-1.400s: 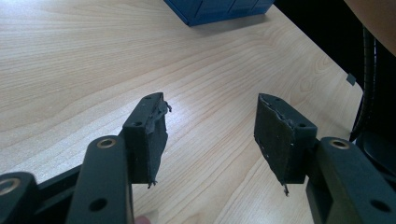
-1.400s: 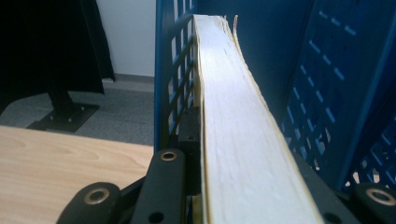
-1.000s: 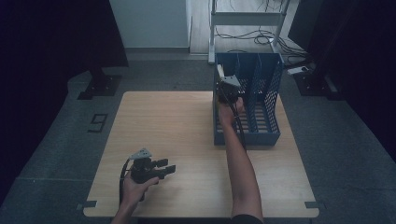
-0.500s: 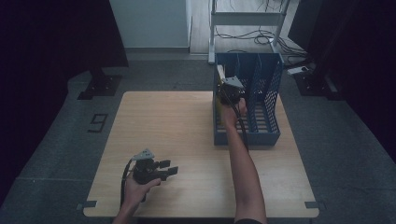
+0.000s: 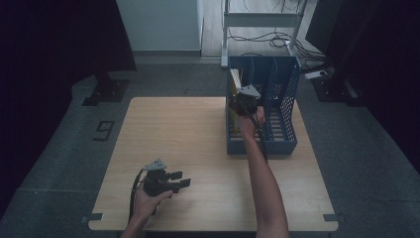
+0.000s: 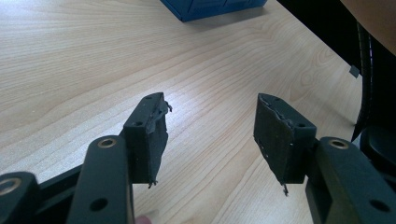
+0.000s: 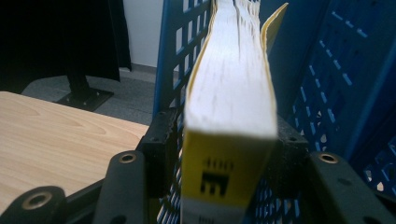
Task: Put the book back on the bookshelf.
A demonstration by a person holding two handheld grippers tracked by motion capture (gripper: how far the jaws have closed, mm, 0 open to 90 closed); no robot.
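A thick yellow-covered book stands on edge in the left slot of a blue mesh file rack at the table's far right; its yellow edge shows in the high view. My right gripper reaches into that slot. Its jaws have just been opening and stand either side of the book's end, with a sliver of mesh showing between the left jaw and the cover. My left gripper rests low over the table's near left, jaws wide apart with bare wood between them.
The light wooden table stretches between the two hands. The rack's corner lies far ahead in the left gripper view. A metal stand and cables sit on the floor behind the table, and dark curtains hang left and right.
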